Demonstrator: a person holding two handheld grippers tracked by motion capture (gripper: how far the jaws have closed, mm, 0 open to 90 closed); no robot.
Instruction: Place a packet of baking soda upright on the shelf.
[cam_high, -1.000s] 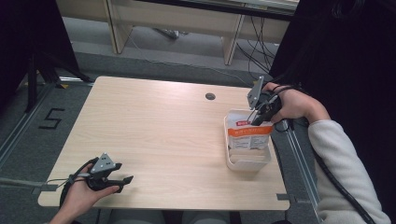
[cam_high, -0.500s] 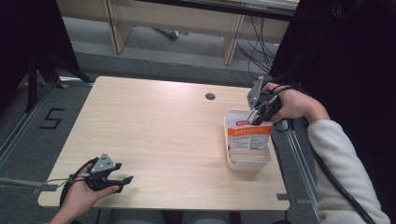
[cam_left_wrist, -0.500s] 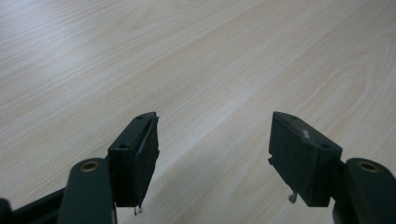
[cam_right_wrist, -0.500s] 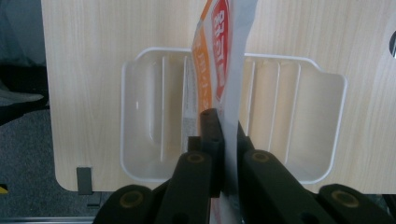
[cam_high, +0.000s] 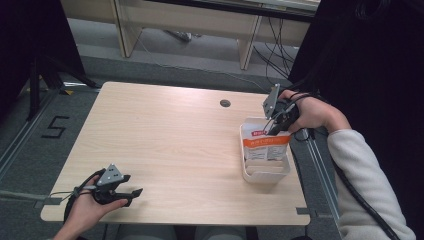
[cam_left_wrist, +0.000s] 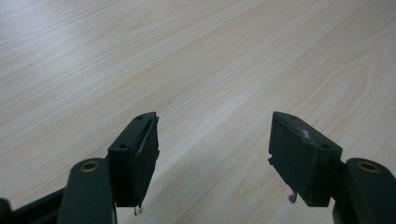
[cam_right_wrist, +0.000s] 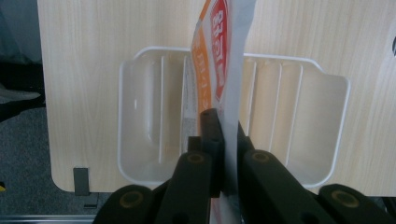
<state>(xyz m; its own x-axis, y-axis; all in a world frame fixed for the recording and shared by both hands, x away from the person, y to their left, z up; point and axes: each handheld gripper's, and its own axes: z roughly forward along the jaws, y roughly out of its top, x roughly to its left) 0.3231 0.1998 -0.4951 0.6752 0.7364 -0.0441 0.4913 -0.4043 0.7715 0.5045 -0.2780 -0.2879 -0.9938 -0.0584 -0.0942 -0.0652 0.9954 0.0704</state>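
Observation:
An orange-and-white packet (cam_high: 266, 144) hangs upright over a white plastic tray (cam_high: 246, 167) at the table's right edge. My right gripper (cam_high: 274, 127) is shut on the packet's top edge. In the right gripper view the packet (cam_right_wrist: 223, 70) runs up between the closed jaws, above the ribbed tray (cam_right_wrist: 140, 121), and my right gripper (cam_right_wrist: 224, 128) pinches it thin. My left gripper (cam_high: 129, 196) rests low near the table's front left corner, held by a hand. In the left gripper view my left gripper (cam_left_wrist: 212, 149) stands open over bare wood with nothing between its jaws.
A light wooden table (cam_high: 170, 135) has a small round cable hole (cam_high: 225, 103) near its far edge. Grey floor with a marked "5" (cam_high: 54, 127) lies to the left. Desk legs and cables stand beyond the table.

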